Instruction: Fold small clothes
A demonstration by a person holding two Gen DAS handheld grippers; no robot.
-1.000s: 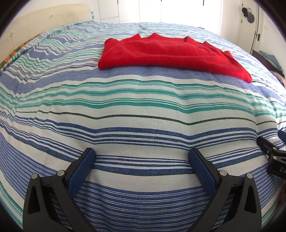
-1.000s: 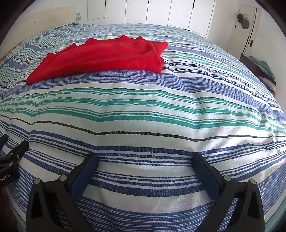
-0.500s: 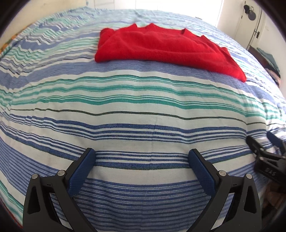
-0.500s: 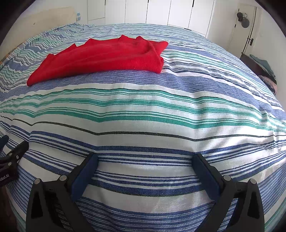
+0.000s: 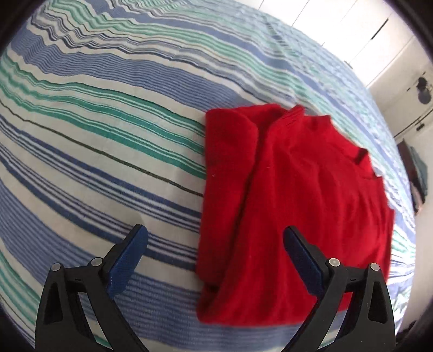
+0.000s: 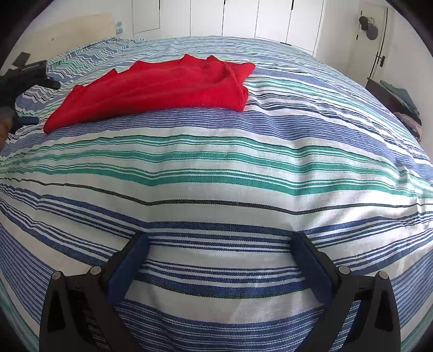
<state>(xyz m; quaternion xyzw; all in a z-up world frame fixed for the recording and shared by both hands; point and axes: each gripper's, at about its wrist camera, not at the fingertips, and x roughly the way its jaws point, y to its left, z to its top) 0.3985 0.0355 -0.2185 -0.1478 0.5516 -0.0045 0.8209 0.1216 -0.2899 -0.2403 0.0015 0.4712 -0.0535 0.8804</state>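
Two grippers are over a big bed. The bed has a striped cover (image 6: pixel 216 151) with blue, green and white lines. One red sweater (image 5: pixel 292 195) lies on the cover, partly folded, with one side flap turned over on top of it.

The left gripper (image 5: pixel 216 257) is right above the sweater's near end. Its jaws are wide apart, but they have just been closing a little bit. Nothing is pinched in them. The left blue pad (image 5: pixel 127 260) is over bare striped cover, and the right blue pad (image 5: pixel 303 260) is over the red cloth (so the sweater's edge sits between the two pads). I cannot tell if the pads touch the cloth or the cover. This picture is a bit blurry.

The right gripper (image 6: pixel 219 260) is over the near part of the bed, well apart from the sweater. Its jaws are wide apart too, and it holds nothing. Only the striped cover shows between its pads.

From the right gripper's camera, the sweater is far up the bed, toward the left. The black left gripper shows at the left edge of that picture, just beside the sweater's left end. White closet doors (image 6: pixel 243 19) stand behind the bed.
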